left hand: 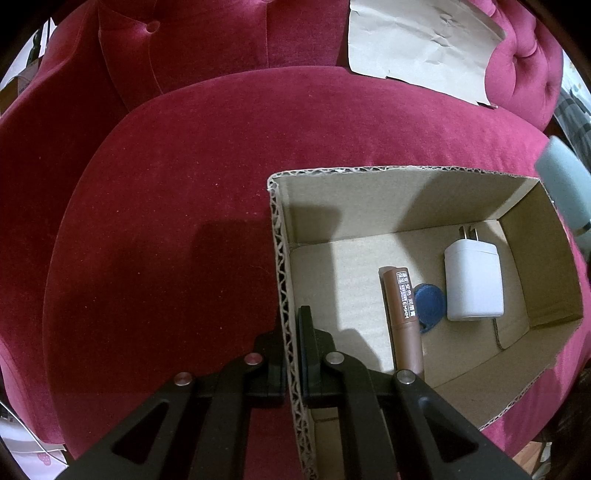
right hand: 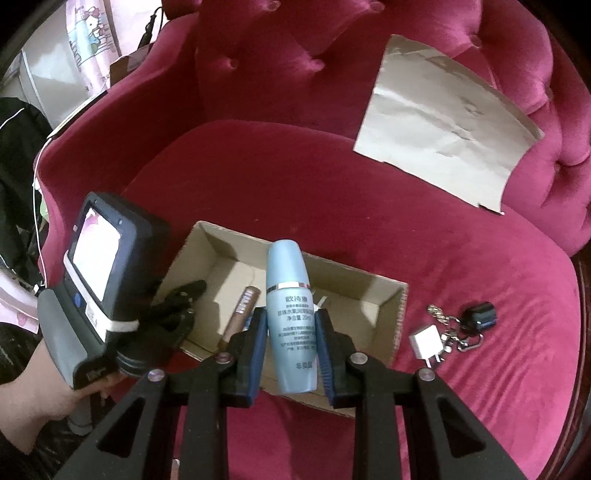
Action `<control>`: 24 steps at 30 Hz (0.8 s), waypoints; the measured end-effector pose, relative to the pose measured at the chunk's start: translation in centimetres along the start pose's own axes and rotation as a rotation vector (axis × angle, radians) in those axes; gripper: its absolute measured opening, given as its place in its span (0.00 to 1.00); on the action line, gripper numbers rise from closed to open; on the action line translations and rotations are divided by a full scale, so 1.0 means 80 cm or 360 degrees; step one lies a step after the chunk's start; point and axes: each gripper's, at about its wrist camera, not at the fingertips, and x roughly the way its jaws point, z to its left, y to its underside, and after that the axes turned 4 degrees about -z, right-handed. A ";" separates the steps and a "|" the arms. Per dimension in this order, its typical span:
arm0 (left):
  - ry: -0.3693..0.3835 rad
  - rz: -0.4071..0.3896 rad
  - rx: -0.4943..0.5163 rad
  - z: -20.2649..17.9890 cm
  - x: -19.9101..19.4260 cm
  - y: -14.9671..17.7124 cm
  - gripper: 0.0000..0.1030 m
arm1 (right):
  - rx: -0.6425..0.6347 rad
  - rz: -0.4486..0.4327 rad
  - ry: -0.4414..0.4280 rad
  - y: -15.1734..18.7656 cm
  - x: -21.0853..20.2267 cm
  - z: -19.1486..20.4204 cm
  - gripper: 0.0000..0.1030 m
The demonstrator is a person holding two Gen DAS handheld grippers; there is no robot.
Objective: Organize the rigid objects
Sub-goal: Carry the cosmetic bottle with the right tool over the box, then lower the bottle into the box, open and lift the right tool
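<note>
My left gripper (left hand: 291, 332) is pinched shut on the left wall of the cardboard box (left hand: 369, 173), one finger inside and one outside. Down in the box, to the right of it, lie a brown tube (left hand: 404, 317), a blue tag (left hand: 430, 302) and a white charger (left hand: 474, 282). My right gripper (right hand: 291, 332) squeezes a blue bottle (right hand: 291, 317) standing up between its fingers, over the box's near edge. Farther right, on the red seat (right hand: 443, 258), sit a small white plug (right hand: 428, 341) and keys (right hand: 461, 323).

Crimson tufted velvet armchair (right hand: 424, 236), buttoned backrest, rounded seat cushion. Creased pale paper sheet (right hand: 443, 125) leaning against the backrest. Pink cartoon-printed fabric (right hand: 92, 33) at upper left, behind the armrest.
</note>
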 end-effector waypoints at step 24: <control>-0.0001 0.0000 -0.0001 -0.001 0.000 0.000 0.05 | 0.0111 0.0146 -0.0099 0.005 0.069 0.028 0.26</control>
